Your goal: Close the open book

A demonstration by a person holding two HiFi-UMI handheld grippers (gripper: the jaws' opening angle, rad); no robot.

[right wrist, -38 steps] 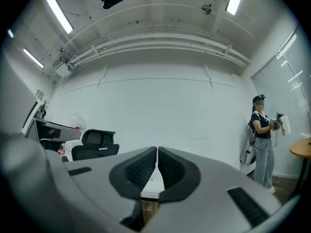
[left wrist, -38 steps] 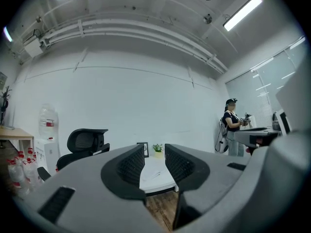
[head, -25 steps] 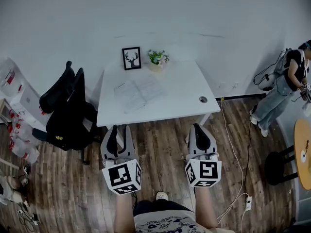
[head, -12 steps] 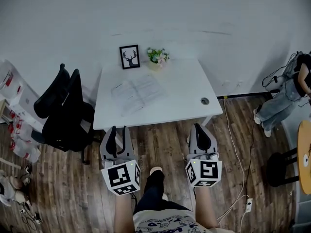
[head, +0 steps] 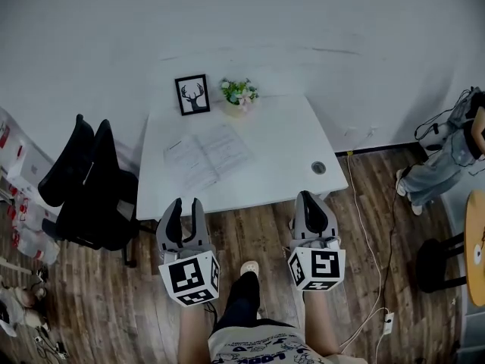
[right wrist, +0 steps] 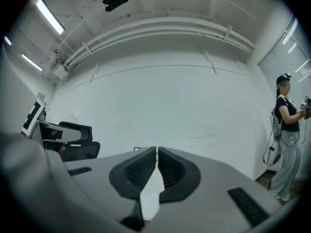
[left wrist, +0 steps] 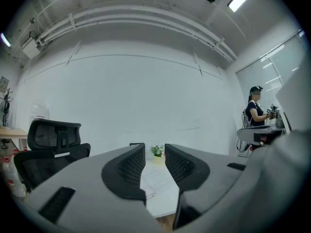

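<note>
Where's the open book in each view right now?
Head view: book on the table, left of centre.
Left gripper view: book low centre, just below the plant.
Right gripper view: cannot be made out.
Shared landmark: black chair, left of the table in all three.

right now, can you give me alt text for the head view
An open book lies on a white table seen from above, a framed deer picture and small plant behind it. The left gripper and right gripper hover short of its near edge.
</note>
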